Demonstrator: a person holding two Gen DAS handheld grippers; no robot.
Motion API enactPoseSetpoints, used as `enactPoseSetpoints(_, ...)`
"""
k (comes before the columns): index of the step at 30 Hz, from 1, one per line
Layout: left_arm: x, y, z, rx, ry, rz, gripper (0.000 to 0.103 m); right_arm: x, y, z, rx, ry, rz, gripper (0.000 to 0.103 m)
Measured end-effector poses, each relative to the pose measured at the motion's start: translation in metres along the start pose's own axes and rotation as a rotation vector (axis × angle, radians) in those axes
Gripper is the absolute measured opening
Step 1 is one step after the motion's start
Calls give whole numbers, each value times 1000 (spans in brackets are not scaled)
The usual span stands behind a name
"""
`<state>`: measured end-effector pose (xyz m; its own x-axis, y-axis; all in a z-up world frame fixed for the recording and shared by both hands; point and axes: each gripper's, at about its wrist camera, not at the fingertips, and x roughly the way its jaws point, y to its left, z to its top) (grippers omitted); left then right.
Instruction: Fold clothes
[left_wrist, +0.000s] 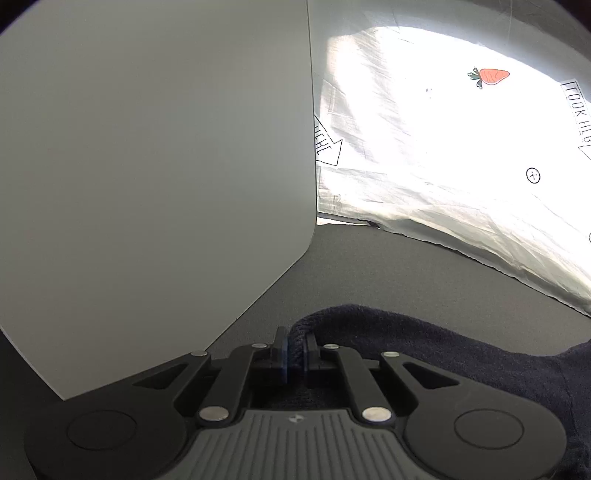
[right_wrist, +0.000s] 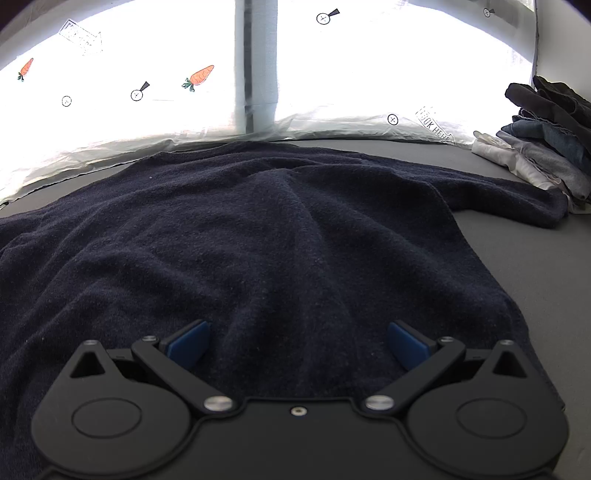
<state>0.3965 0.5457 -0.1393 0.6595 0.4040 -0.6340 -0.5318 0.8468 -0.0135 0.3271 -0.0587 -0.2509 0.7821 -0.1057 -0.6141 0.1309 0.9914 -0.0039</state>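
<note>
The left gripper (left_wrist: 295, 345) is pinching a fold of the navy sweater (right_wrist: 258, 229) — the right gripper (right_wrist: 297, 345) is hovering over it, jaws spread wide, gripping nothing.

The white sheet (left_wrist: 424, 155) has black arrow boxes with words printed on it. In the left wrist view, an arrow box (left_wrist: 578, 114) at the far right reads "LOOK HERE", turned upside down. Another arrow box (left_wrist: 327, 142) next to the grey board (left_wrist: 155, 166) shows only "HERE", because the board hides the rest. In the right wrist view, an arrow box (right_wrist: 435, 125) on the sheet at the right, near the pile of clothes (right_wrist: 546, 136), reads "LOOK HERE", with the first letters hard to see. One more arrow box (right_wrist: 82, 38) at the far left is too washed out by light to read.
</note>
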Motion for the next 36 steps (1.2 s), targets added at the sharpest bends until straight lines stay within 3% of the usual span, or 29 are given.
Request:
enactPoseSetpoints(3,16,-7,0,26,19,28,8,0,0,0,0,0,0,103)
enactPoseSetpoints(9,50,5,-32,23,173,107,17,0,0,0,2,0,-1,103)
enactPoseSetpoints(13,38,22,-44,-79,179,98,51,0,0,1,3,4,0,103)
enactPoseSetpoints(17,13,25,-54,-172,182,46,60,3,-1,11,13,64,3,103)
enactPoseSetpoints(21,-19,0,-76,-180,204,-71,66,9,-2,27,11,165,13,103)
enactPoseSetpoints(22,-27,-12,-83,-164,222,-108,67,7,-3,28,2,166,23,98)
enactPoseSetpoints(23,-35,-25,-92,-143,244,-148,67,5,-3,30,-9,165,33,92)
enactPoseSetpoints(24,-42,-38,-100,-122,266,-188,67,0,-4,31,-18,148,35,80)
enactPoseSetpoints(25,-51,-53,-110,-93,282,-229,67,-6,-6,33,-18,129,33,76)
enactPoseSetpoints(28,-85,-100,-142,2,319,-359,69,-29,-19,37,-1,62,19,76)
enactPoseSetpoints(30,-109,-128,-164,45,350,-454,71,-44,-37,38,18,34,-1,74)
enactPoseSetpoints(33,-145,-167,-198,111,405,-584,72,-53,-70,35,63,68,-97,56)
enactPoseSetpoints(35,-168,-186,-217,161,428,-618,74,-52,-94,31,113,114,-139,52)
enactPoseSetpoints(36,-177,-195,-225,183,433,-617,74,-50,-103,28,124,140,-120,52)
